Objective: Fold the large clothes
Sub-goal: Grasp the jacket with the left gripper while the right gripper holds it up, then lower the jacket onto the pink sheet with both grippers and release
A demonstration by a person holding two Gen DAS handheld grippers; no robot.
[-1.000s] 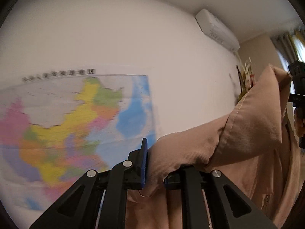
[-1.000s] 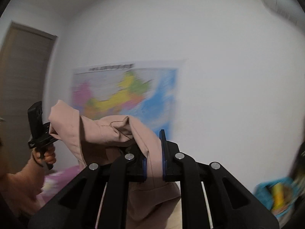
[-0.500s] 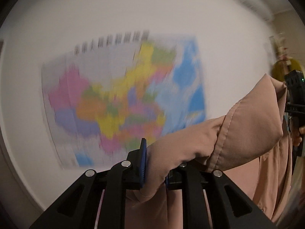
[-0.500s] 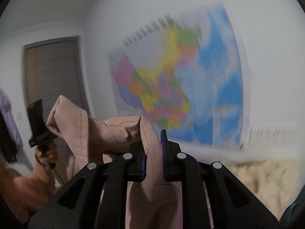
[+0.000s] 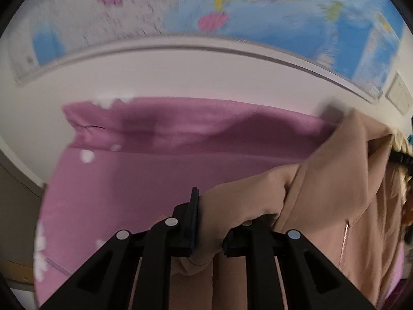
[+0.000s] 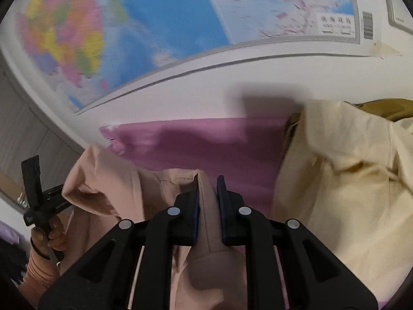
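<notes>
Between both grippers' jaws, pink coat fabric

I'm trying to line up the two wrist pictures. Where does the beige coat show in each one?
Left wrist view: the beige coat fills the lower right, a fold running down into the left gripper.
Right wrist view: the beige coat sits lower left to centre, a fold pinched in the right gripper.
Shared landmark: the pink bedsheet under the wall map.
</notes>
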